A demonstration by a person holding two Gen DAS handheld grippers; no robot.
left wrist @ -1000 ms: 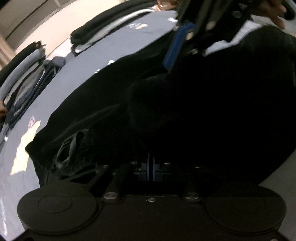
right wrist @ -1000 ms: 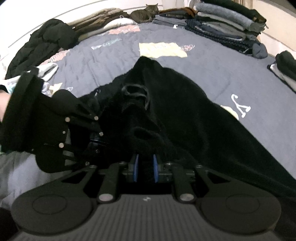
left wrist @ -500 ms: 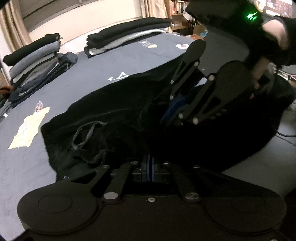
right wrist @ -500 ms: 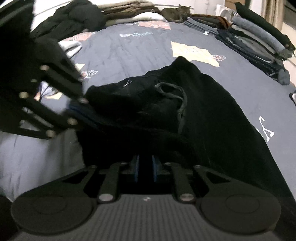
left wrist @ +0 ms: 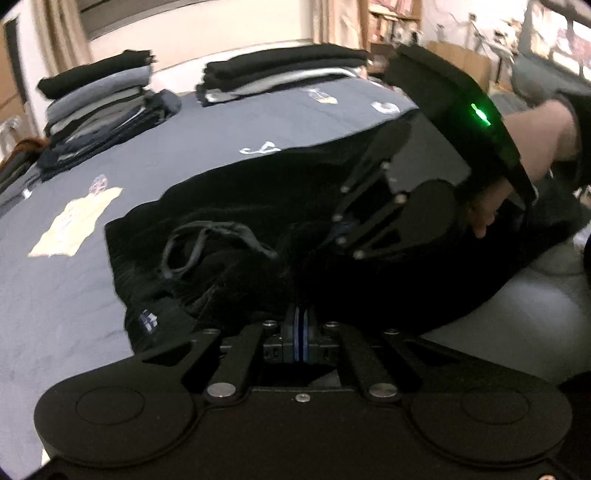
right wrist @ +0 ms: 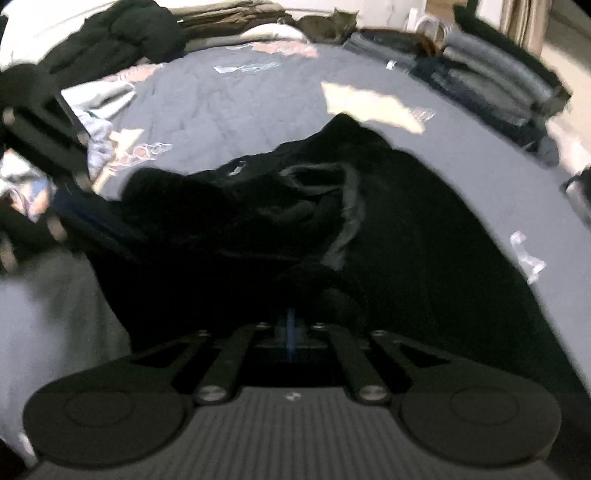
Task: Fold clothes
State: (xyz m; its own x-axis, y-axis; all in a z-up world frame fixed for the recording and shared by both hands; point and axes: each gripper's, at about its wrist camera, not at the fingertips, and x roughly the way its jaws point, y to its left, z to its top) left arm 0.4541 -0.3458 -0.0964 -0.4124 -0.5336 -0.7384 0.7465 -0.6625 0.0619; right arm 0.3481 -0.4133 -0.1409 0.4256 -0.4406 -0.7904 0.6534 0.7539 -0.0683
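Left gripper (left wrist: 300, 325): the blue pads are seen pressed flat together, with an edge of the black trousers (left wrist: 258, 229) pinched between them.
Right gripper (right wrist: 291, 325): the jaws are closed to a thin line on a fold of the same trousers; its body is also seen in the left view (left wrist: 391, 221), held by a hand (left wrist: 532, 147).
Trousers, place: they are spread on the grey-blue bedspread (left wrist: 66, 295), near its front edge.
Trousers, long axis: it is laid across the bed, the waist with its grey drawstring (left wrist: 207, 240) bunched by the grippers, the legs trailing toward the bed's side.
Stacks of folded clothes (left wrist: 99, 96): they are lined along the far edge.
Cat (right wrist: 327, 26): it is lying at the far end.
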